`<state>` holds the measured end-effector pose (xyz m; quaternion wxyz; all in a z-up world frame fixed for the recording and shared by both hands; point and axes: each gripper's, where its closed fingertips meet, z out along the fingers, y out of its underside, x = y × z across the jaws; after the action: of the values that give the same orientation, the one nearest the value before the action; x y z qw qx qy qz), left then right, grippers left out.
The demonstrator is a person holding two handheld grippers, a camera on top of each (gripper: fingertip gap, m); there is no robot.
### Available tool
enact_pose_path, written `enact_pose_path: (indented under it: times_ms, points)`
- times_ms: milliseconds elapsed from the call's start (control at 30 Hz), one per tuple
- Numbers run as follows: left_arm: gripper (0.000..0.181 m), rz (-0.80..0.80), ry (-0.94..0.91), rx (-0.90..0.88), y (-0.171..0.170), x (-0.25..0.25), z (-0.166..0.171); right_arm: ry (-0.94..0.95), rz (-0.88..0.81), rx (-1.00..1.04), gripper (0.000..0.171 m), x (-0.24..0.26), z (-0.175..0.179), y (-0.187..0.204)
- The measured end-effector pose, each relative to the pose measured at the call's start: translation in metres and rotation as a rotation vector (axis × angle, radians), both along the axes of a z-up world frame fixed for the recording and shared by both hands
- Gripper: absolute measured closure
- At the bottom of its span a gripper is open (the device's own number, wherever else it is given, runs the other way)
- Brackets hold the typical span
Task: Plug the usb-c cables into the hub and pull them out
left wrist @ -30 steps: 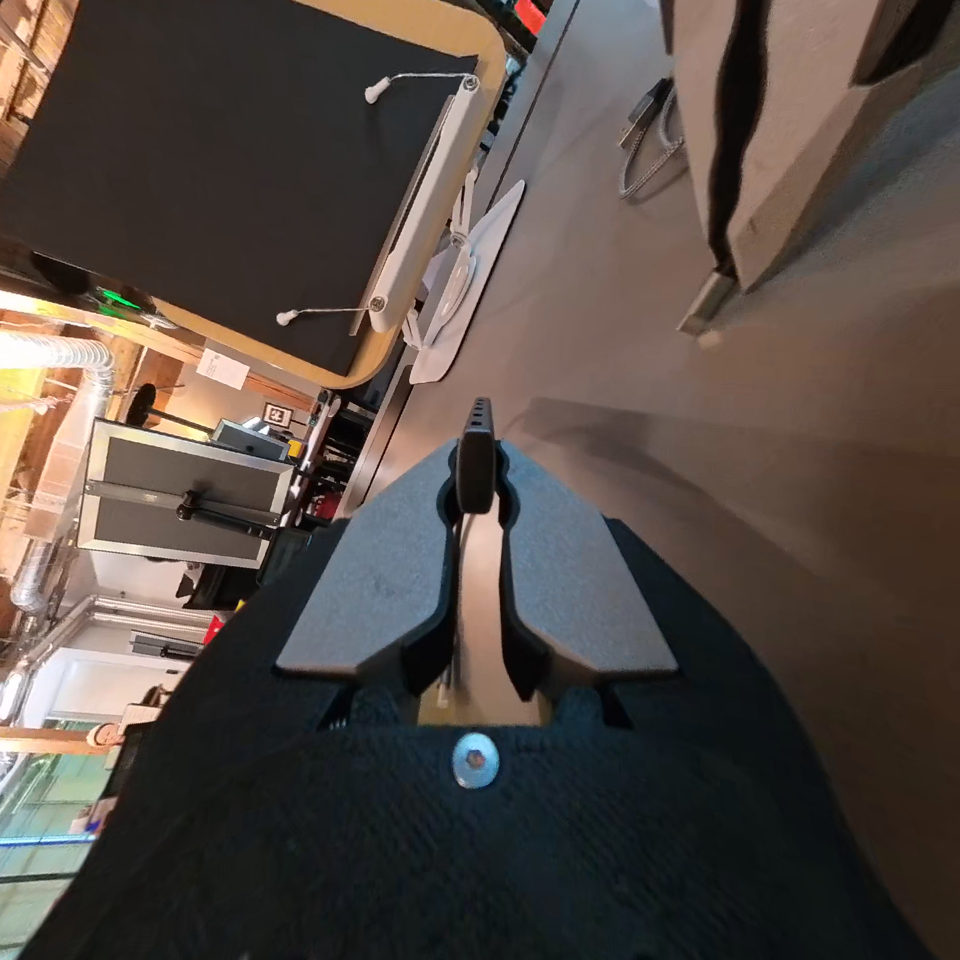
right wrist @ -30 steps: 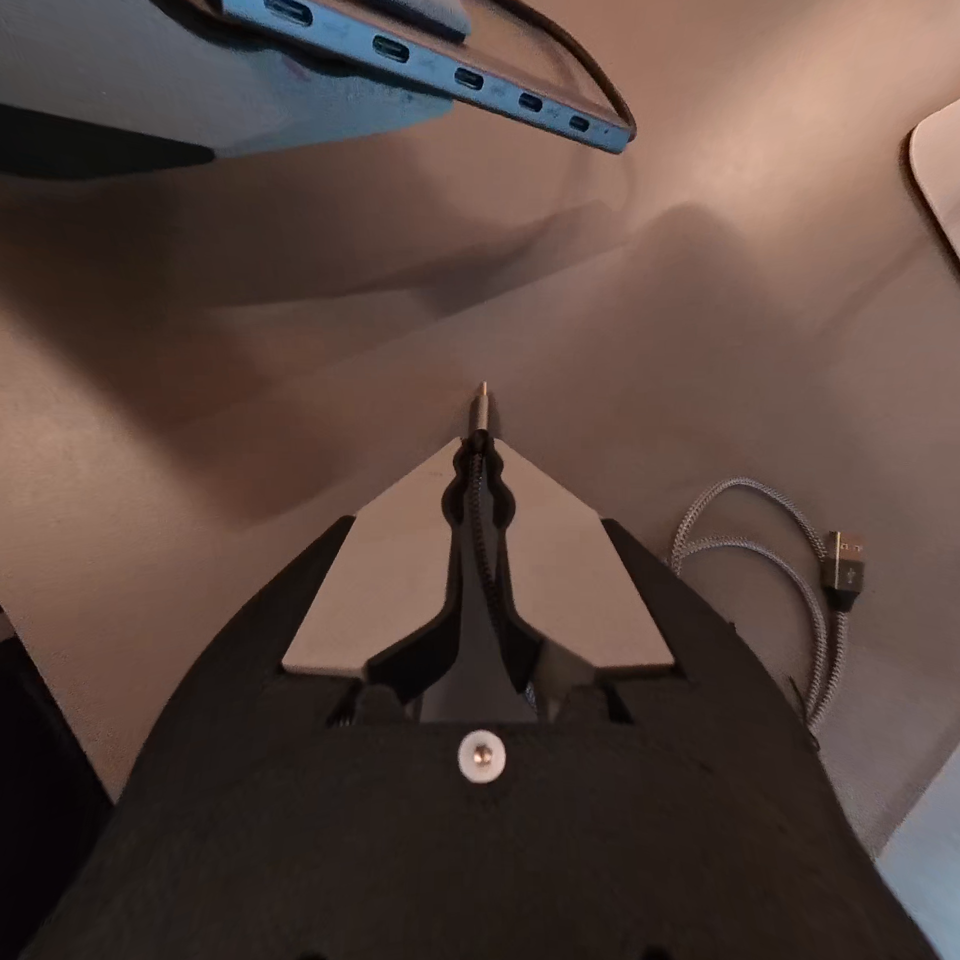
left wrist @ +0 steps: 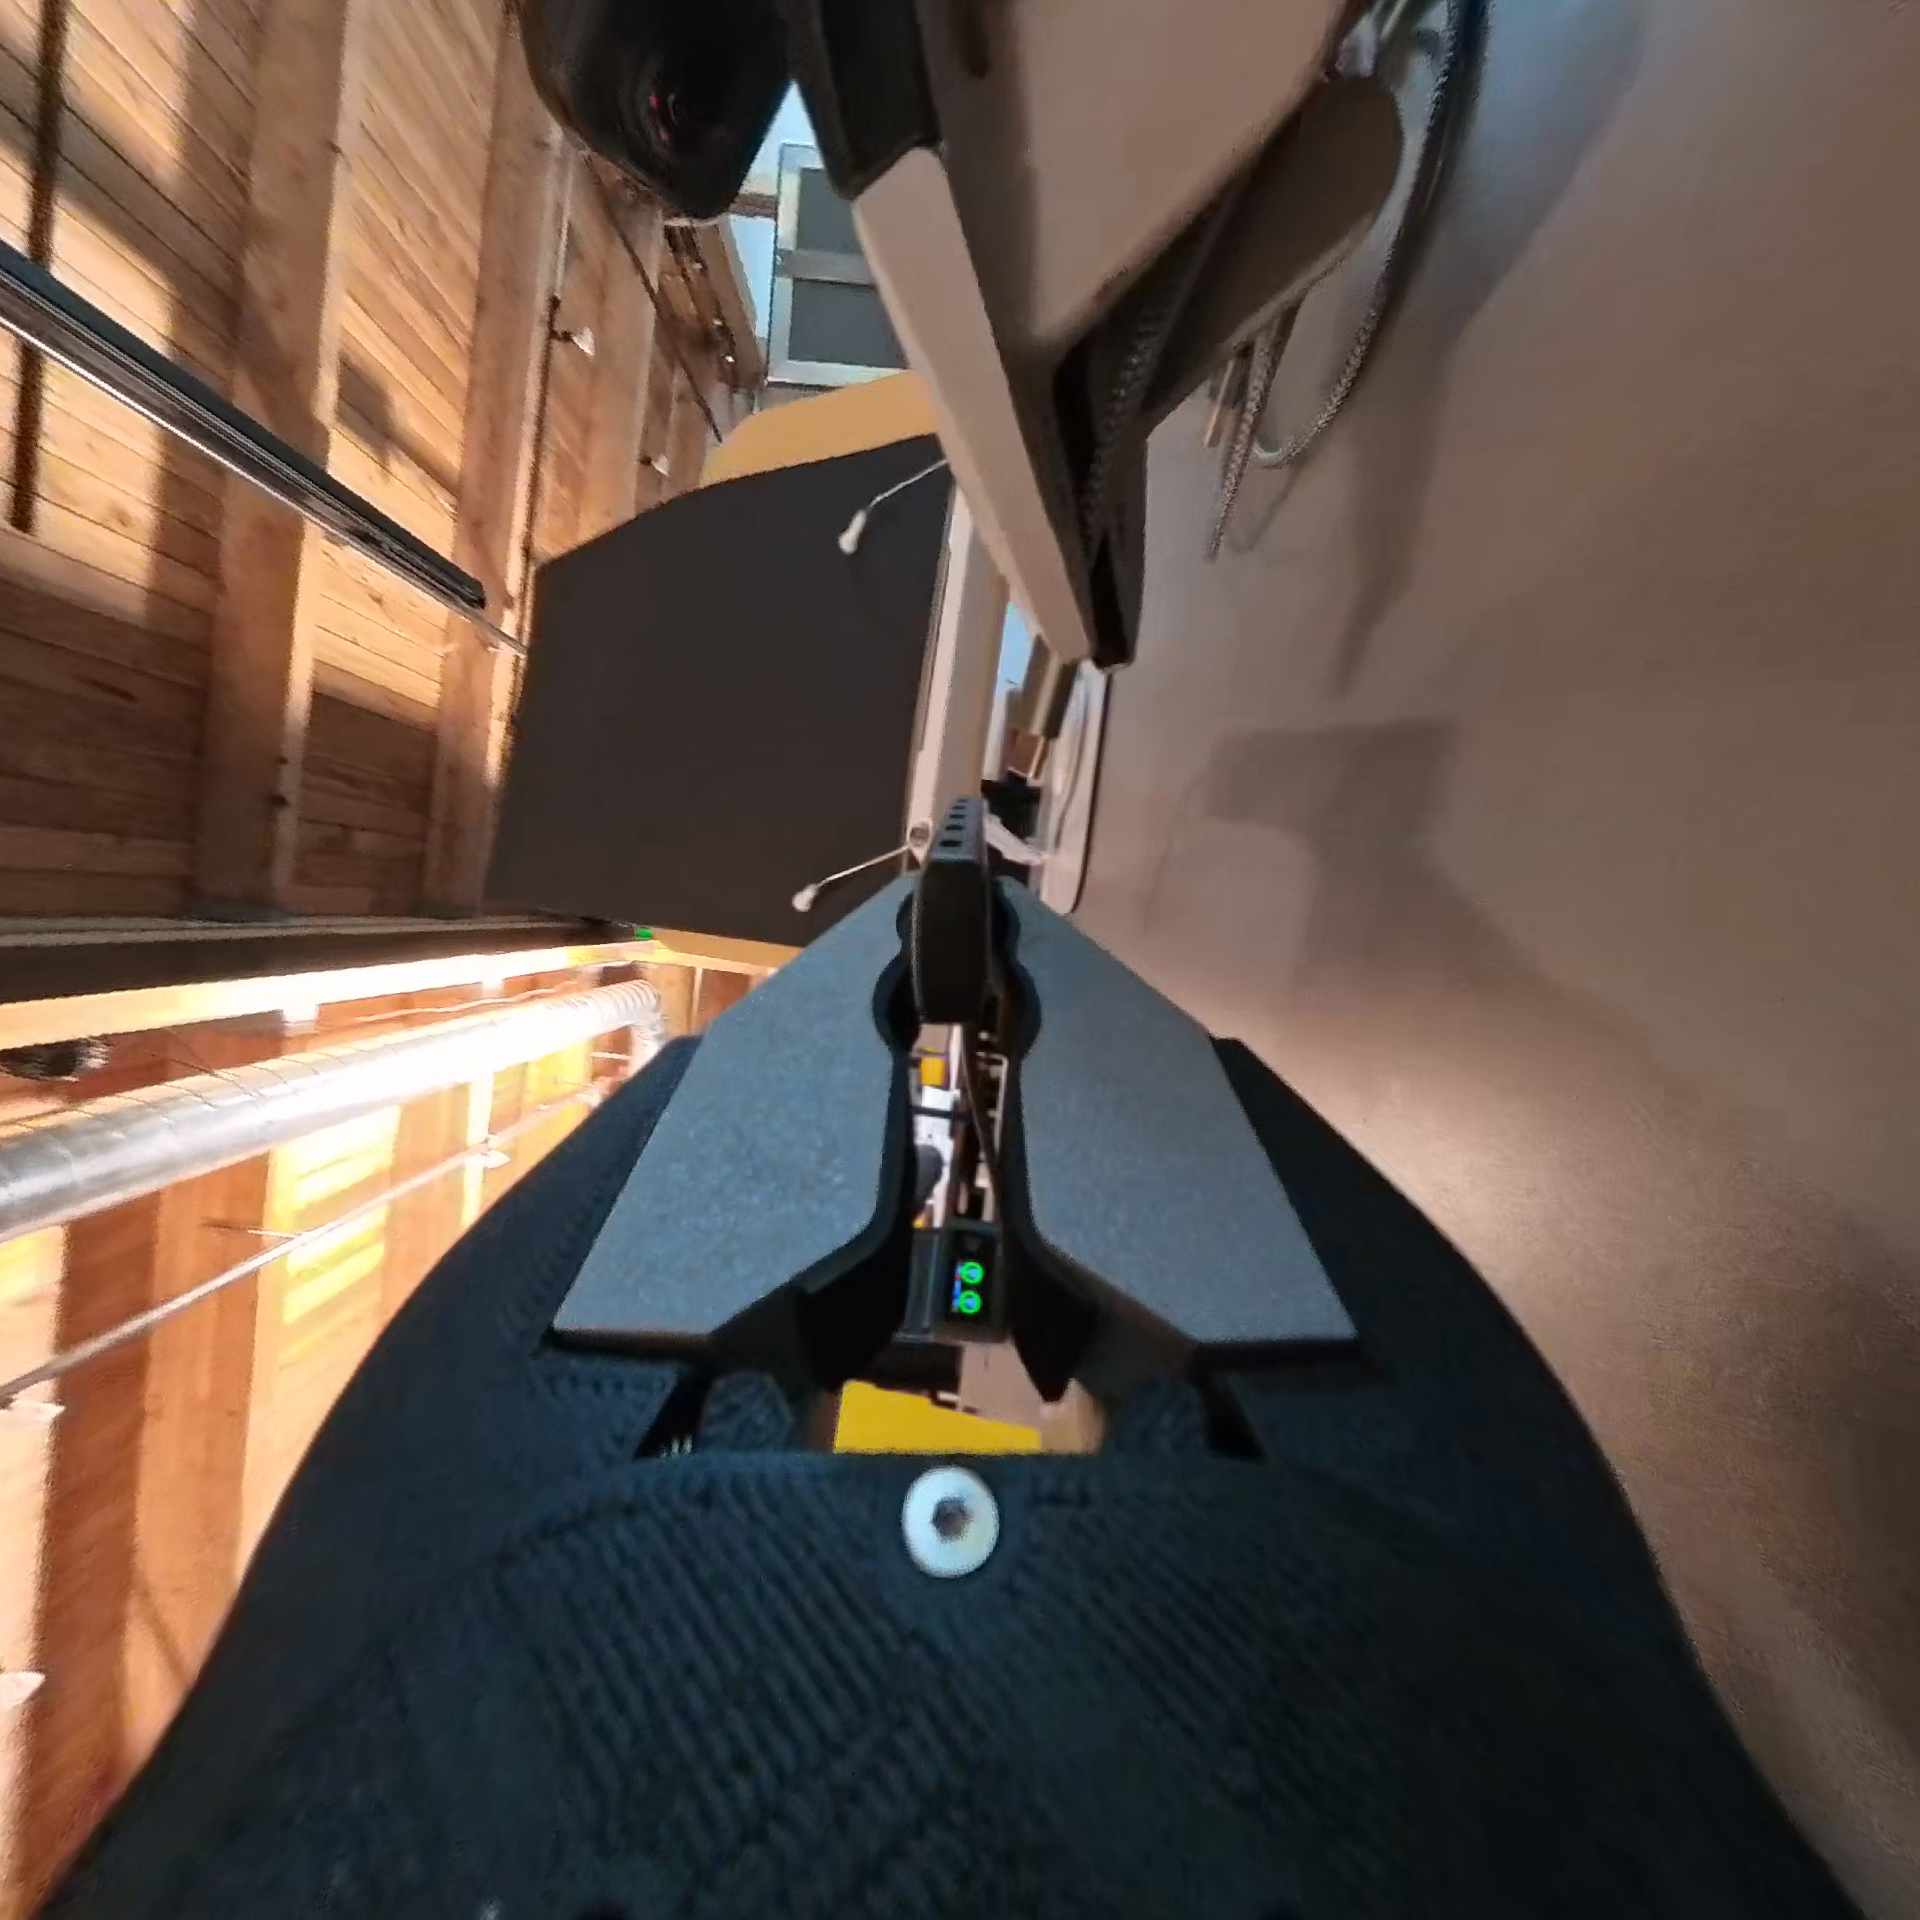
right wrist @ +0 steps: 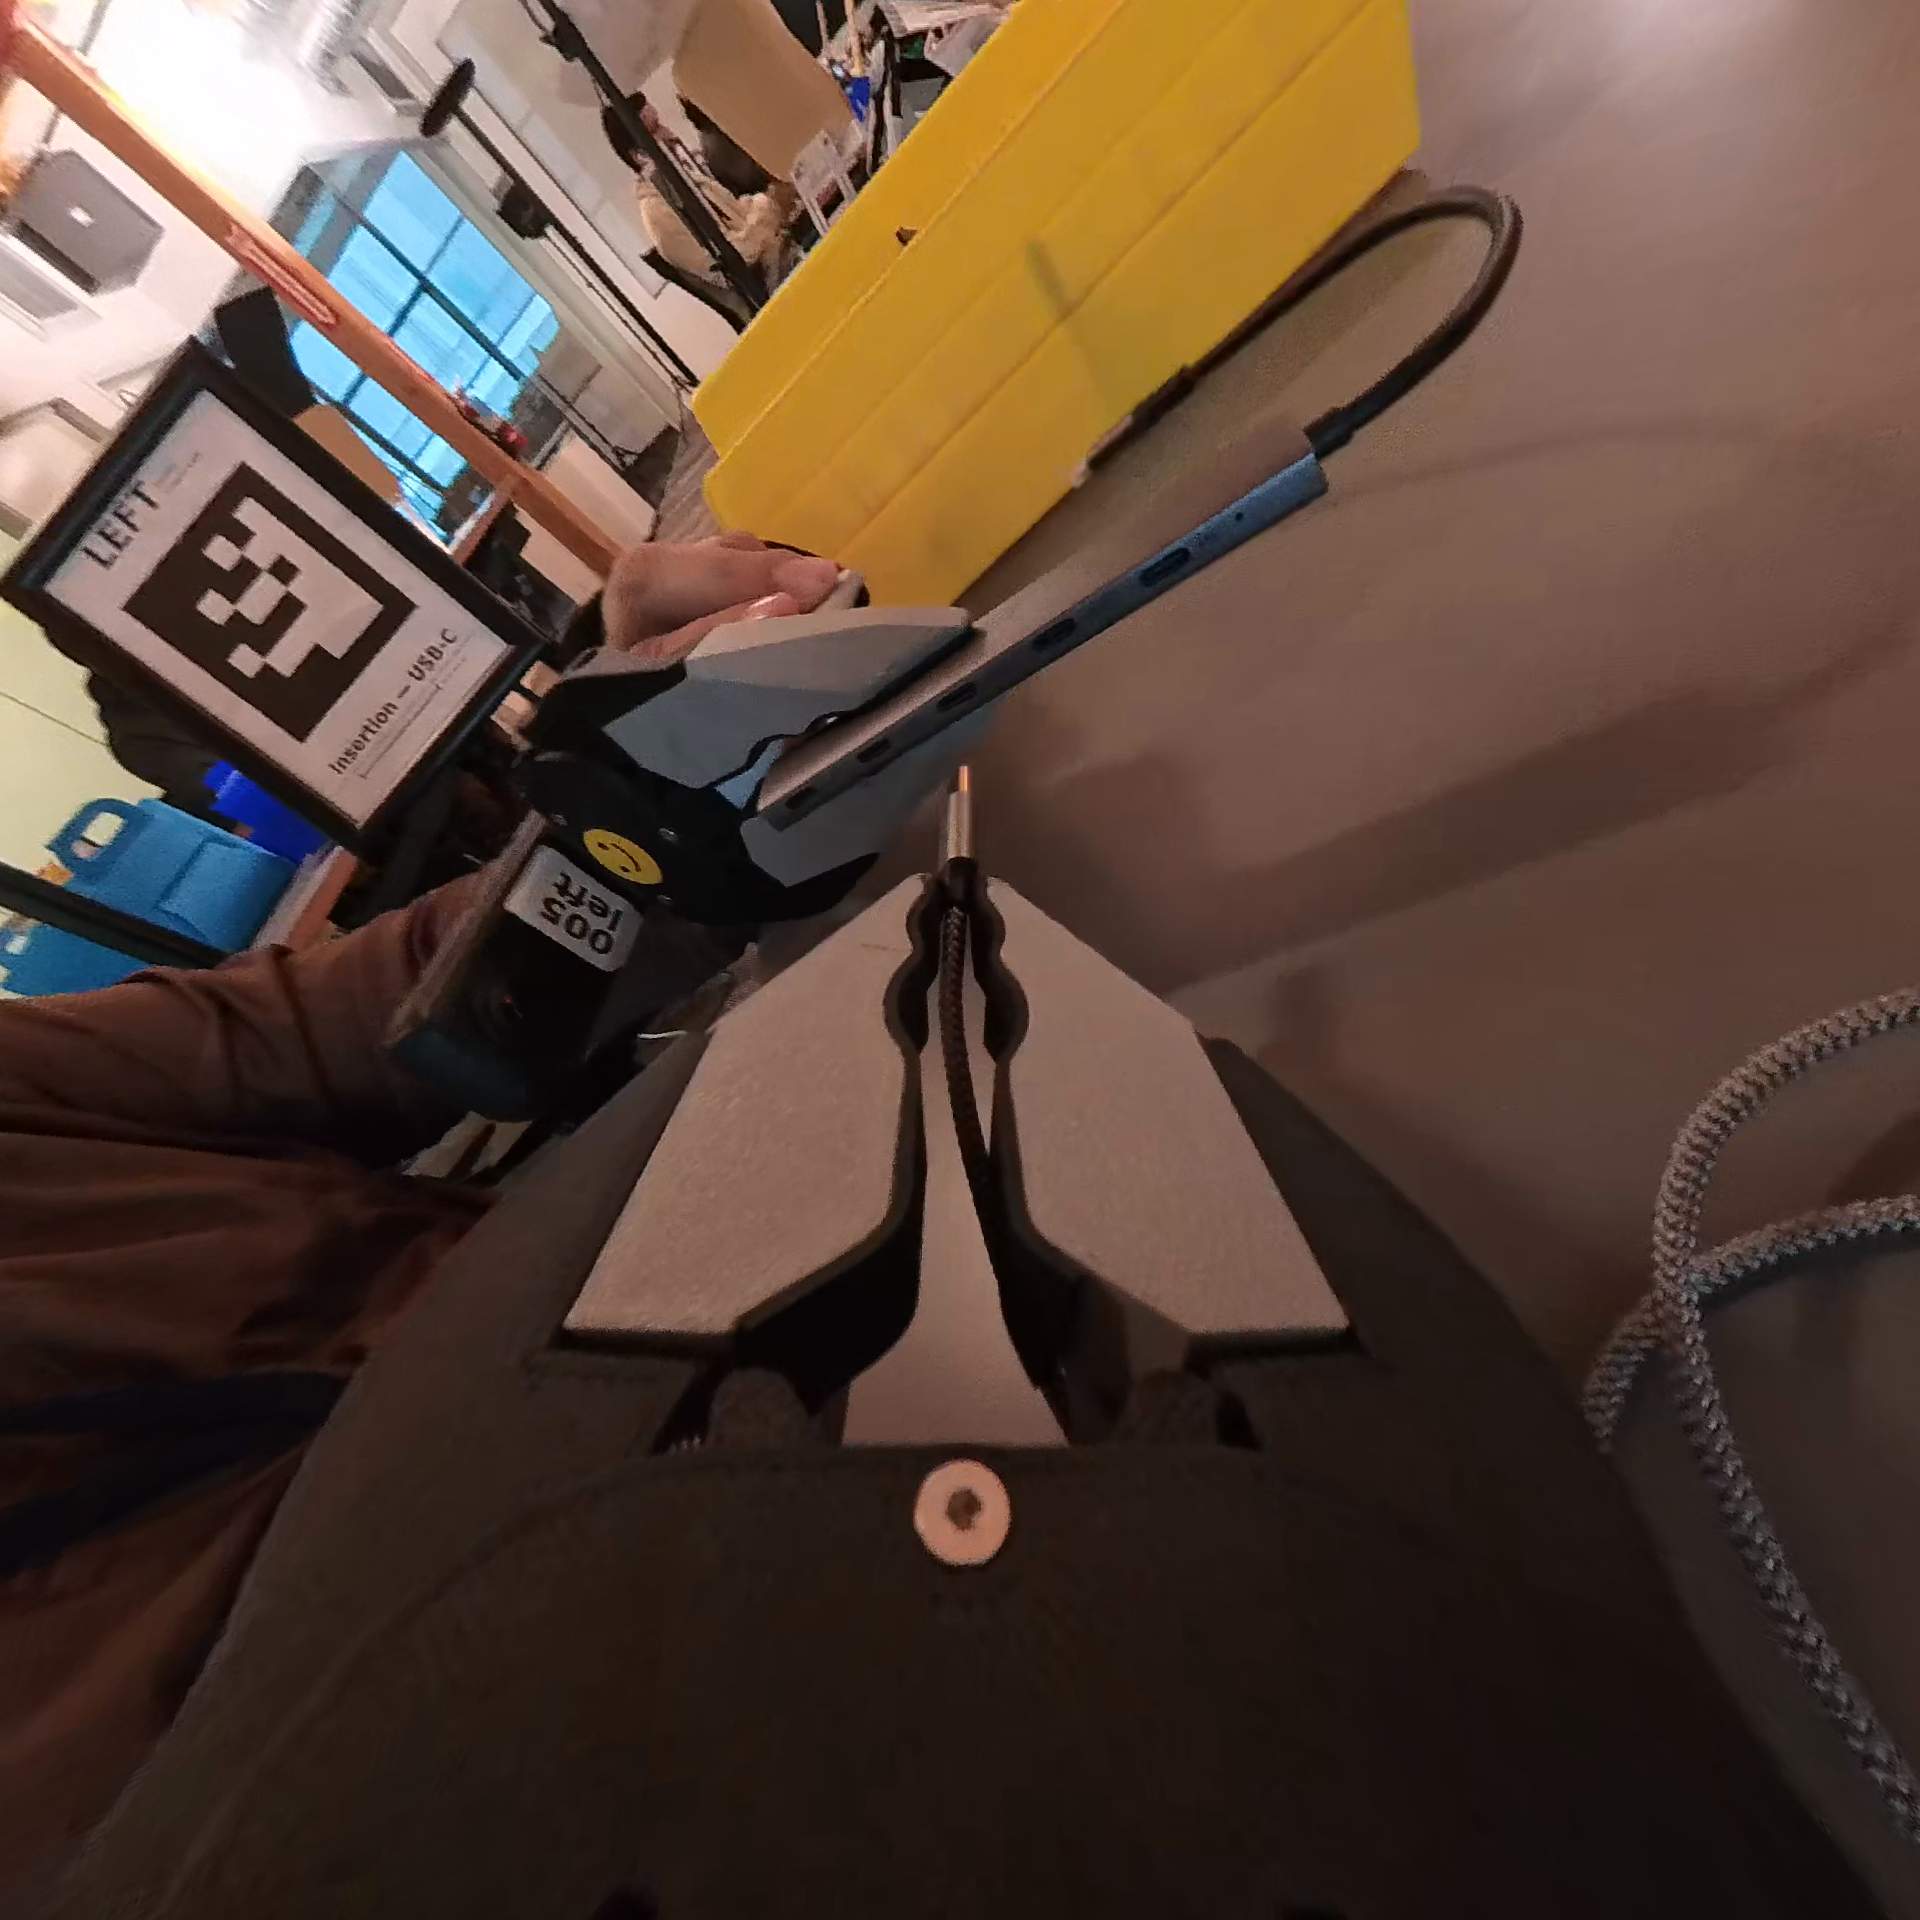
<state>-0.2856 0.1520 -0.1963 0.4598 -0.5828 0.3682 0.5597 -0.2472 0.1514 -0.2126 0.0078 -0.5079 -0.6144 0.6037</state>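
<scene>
Right gripper (right wrist: 956, 883), closed on the limp braided cable (right wrist: 961, 1023) behind its rigid plug; left gripper (left wrist: 951, 935) clamps the light, stiff hub (right wrist: 1049, 639), centre frame.

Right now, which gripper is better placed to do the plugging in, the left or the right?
The right gripper: it is shut on the USB-C cable, whose plug tip sits just short of the hub ports. The left gripper only clamps the hub steady.

The left tongs (right wrist: 831, 707) cover the near end of the hub (right wrist: 1049, 634). The braided cable loops (right wrist: 1704, 1226) run off the right edge. Background people are blurred.
</scene>
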Motion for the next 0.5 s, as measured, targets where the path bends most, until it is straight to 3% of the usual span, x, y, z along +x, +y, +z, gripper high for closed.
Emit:
enact_pose_path:
  times_ms: [500]
  points:
    - [0.174, 0.016, 0.124, 0.023, -0.0016, 0.0065, 0.0048, -0.003, 0.037, -0.125, 0.169, 0.0028, 0.0100, -0.0035]
